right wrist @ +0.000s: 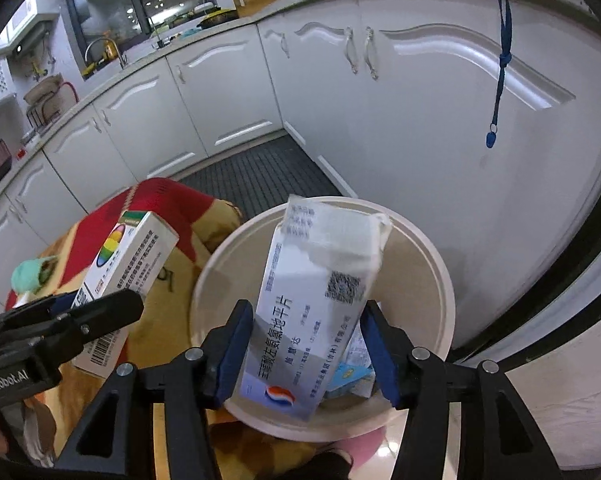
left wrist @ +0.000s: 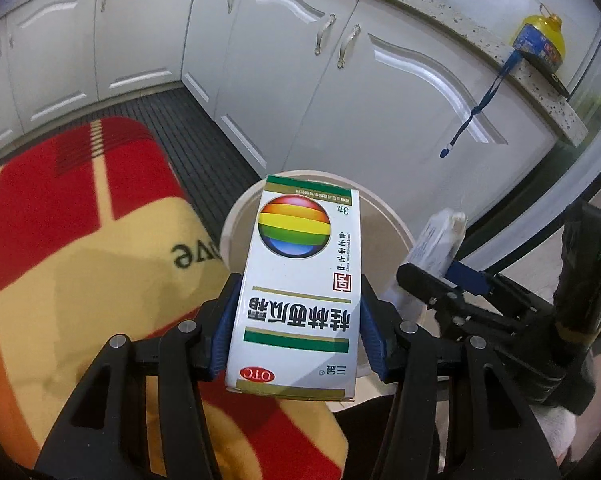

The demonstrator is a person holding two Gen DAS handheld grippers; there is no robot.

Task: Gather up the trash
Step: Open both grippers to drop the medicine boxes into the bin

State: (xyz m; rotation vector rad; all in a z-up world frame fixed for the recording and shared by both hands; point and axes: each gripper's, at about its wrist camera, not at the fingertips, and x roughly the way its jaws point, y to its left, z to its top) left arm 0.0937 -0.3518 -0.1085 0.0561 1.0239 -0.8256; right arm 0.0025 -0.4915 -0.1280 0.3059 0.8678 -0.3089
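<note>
A: Checking grips. Left gripper (left wrist: pixel 296 320) clamped on the rainbow-ball medicine box (left wrist: pixel 300 280), blue pads on both long side faces, near the lower half. Box held above the blanket (left wrist: pixel 60 240), far end over the rim of the cream trash bin (left wrist: pixel 236 224).

B: Right gripper (right wrist: pixel 306 344) closed on the white tablet carton (right wrist: pixel 320 304), top flap torn open. Hanging inside the bin mouth (right wrist: pixel 440 280). Left pad flush on the side face; right pad contact not clear from this angle.

A: Handling guess: thin cardboard, probably empty or nearly so, hence light. Stiff along the edges, soft across the broad faces.

B: Agreed. Squeezing the narrow sides near a folded end, not mid-panel, otherwise buckling and slipping. Glossy print, so a bit slick.

A: Torn carton weaker at the open end. Low grip fine there.

B: More small boxes (right wrist: pixel 350 376) already at the bin bottom. Crumpled green mask (right wrist: pixel 30 276) lying on the blanket, soft, pinch anywhere.
</note>
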